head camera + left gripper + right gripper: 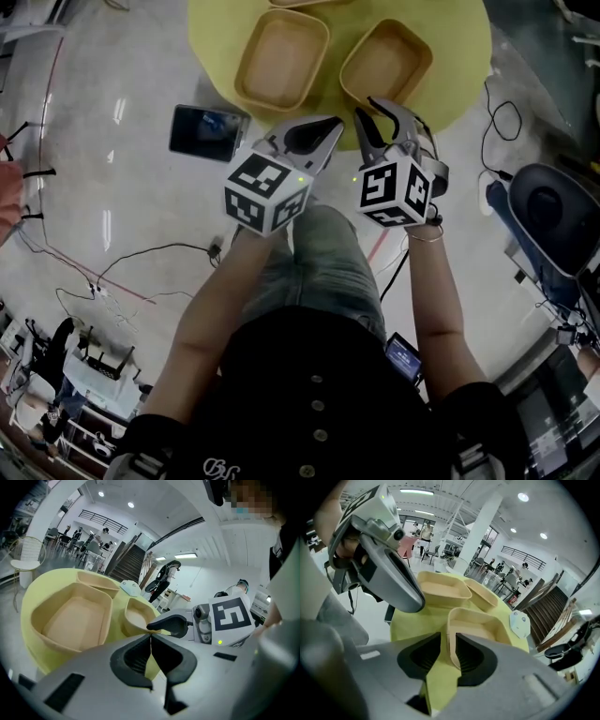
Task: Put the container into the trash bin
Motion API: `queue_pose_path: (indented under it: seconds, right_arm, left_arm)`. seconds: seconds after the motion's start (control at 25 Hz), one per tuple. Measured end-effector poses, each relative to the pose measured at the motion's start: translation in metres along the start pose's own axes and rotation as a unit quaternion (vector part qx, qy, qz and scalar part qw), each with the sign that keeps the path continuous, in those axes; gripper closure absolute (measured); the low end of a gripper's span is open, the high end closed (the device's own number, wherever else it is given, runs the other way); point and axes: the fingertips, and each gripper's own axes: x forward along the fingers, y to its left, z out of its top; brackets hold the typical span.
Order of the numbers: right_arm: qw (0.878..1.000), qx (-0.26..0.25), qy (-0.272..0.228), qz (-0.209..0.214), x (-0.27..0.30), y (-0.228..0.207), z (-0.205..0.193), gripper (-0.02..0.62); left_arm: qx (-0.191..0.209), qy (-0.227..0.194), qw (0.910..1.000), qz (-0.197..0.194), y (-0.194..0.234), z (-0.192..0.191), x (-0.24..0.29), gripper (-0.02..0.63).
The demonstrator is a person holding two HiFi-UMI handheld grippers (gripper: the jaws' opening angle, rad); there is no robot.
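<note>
The right gripper (pixel 447 640) points down at a shallow tan moulded-fibre container (pixel 477 623), the nearest of 3 on the round yellow table (pixel 455 56). Its jaws stand a little apart with that container's near wall in the gap, and I see no pinch, so it grasps nothing yet. The left gripper (pixel 151 637) hangs just beside it at the table edge, jaws clenched together on nothing. No trash bin shows in any view. The main risk, as I judge it, is the bite: only a thin wall by a corner would be caught, so the light tray could swing down, twist out of the pads or buckle once lifted. Closing off-centre might shove it against the second container (pixel 281 58) nearby, or toward the third container (pixel 483 595) behind. The 2 grippers are close enough that their marker cubes (pixel 267 192) could knock together. With the bin unseen, the carry may cross the loose cables (pixel 141 258) and the dark tablet (pixel 208 131) on the floor.
</note>
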Motion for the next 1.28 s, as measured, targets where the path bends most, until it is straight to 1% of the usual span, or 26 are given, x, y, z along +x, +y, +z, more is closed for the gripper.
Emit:
queue_pose_path:
  seconds: [0.04, 0.12, 0.16, 0.4, 0.48, 0.64, 0.88, 1.04, 1.28]
  right_arm:
    - [1.0, -0.002, 0.002, 0.0, 0.001, 0.0, 0.0, 0.503]
    - [1.0, -0.006, 0.004, -0.004, 0.001, 0.0, 0.0, 0.558]
    - [1.0, -0.007, 0.003, -0.004, 0.0, 0.0, 0.0, 0.569]
    - [1.0, 0.004, -0.008, -0.006, 0.003, -0.004, 0.001, 0.575]
    - [1.0, 0.015, -0.012, -0.006, 0.002, -0.004, 0.001, 0.577]
    - [0.999, 0.046, -0.027, 0.008, -0.003, -0.001, 0.006, 0.577]
    - [0.996, 0.074, -0.039, 0.018, -0.017, 0.0, 0.01, 0.577]
    - [0.995, 0.093, -0.048, 0.003, -0.024, -0.004, 0.014, 0.577]
    - [0.992, 0.104, -0.074, -0.024, -0.041, -0.011, 0.027, 0.577]
  left_arm:
    - [-0.005, -0.002, 1.0, 0.001, 0.001, 0.0, -0.001, 0.592]
    - [-0.016, -0.007, 0.9998, 0.002, 0.002, -0.003, -0.001, 0.592]
    - [-0.02, -0.007, 0.9998, 0.002, 0.003, -0.005, -0.001, 0.592]
    - [-0.029, -0.016, 0.9995, 0.001, 0.007, -0.004, 0.005, 0.592]
    - [-0.031, -0.018, 0.9993, -0.001, 0.007, -0.003, 0.004, 0.592]
    - [-0.028, -0.023, 0.9994, -0.004, 0.006, 0.001, 0.002, 0.592]
    - [-0.033, -0.029, 0.999, -0.009, 0.001, 0.007, -0.004, 0.592]
    - [-0.026, -0.034, 0.9991, -0.004, -0.001, 0.01, -0.019, 0.592]
    - [-0.027, -0.056, 0.9981, 0.004, -0.003, 0.017, -0.039, 0.592]
